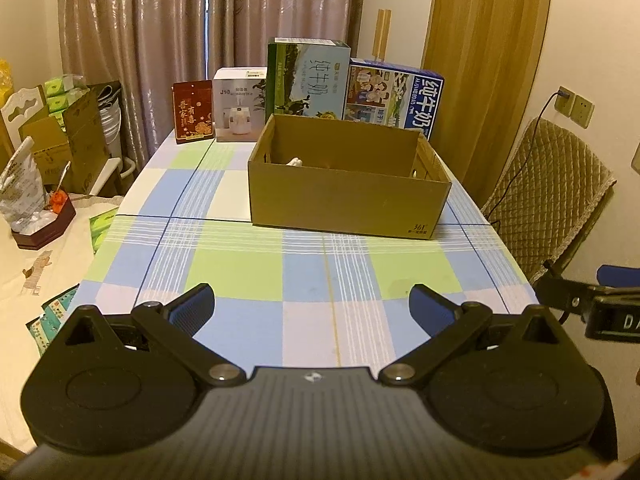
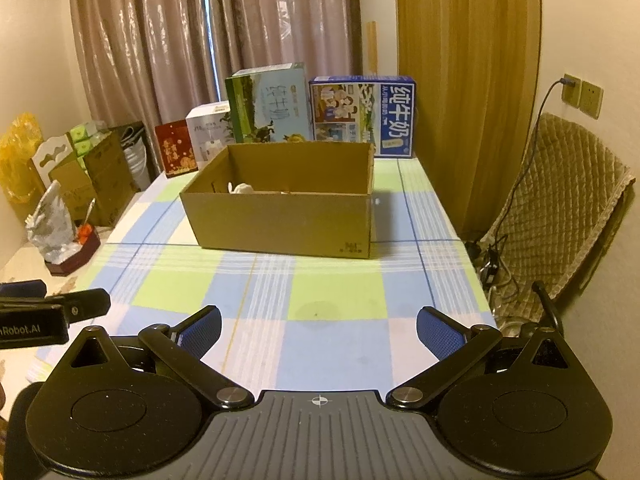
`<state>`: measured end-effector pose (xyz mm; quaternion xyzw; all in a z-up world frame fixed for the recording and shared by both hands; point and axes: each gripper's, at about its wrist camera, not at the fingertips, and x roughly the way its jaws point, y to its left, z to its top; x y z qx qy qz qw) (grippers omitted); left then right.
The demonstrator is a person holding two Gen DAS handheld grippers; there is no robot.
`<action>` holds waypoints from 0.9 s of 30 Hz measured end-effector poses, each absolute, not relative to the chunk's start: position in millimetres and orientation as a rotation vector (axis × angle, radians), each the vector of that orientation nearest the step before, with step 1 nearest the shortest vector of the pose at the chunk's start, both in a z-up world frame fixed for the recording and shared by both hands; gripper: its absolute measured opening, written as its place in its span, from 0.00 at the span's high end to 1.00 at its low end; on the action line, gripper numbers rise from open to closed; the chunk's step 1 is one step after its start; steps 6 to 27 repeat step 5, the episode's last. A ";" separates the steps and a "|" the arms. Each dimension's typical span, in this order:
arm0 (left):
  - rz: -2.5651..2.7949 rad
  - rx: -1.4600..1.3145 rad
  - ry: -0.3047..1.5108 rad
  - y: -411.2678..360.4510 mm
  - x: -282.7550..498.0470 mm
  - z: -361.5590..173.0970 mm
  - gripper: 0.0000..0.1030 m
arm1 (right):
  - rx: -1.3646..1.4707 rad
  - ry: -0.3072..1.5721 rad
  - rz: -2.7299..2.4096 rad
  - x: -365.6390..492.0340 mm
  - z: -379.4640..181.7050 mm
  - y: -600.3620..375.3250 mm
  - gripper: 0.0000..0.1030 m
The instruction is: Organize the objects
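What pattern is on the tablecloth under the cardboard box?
The tablecloth is a check of pale blue, light green and white; it shows best in the right wrist view.

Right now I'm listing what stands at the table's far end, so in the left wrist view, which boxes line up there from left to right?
red box → white appliance box → green milk carton → blue milk carton. The open cardboard box sits in front of the two cartons.

Right gripper (image 2: 318, 330) jaws wide apart, empty, above checked tablecloth (image 2: 336, 292); cardboard box (image 2: 280, 220) beyond.
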<state>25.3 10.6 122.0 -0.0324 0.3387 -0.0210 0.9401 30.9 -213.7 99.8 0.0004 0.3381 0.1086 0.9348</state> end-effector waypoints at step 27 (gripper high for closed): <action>-0.049 -0.071 0.680 14.1 30.9 114.2 0.01 | -0.004 0.678 0.199 34.6 96.1 -211.2 0.02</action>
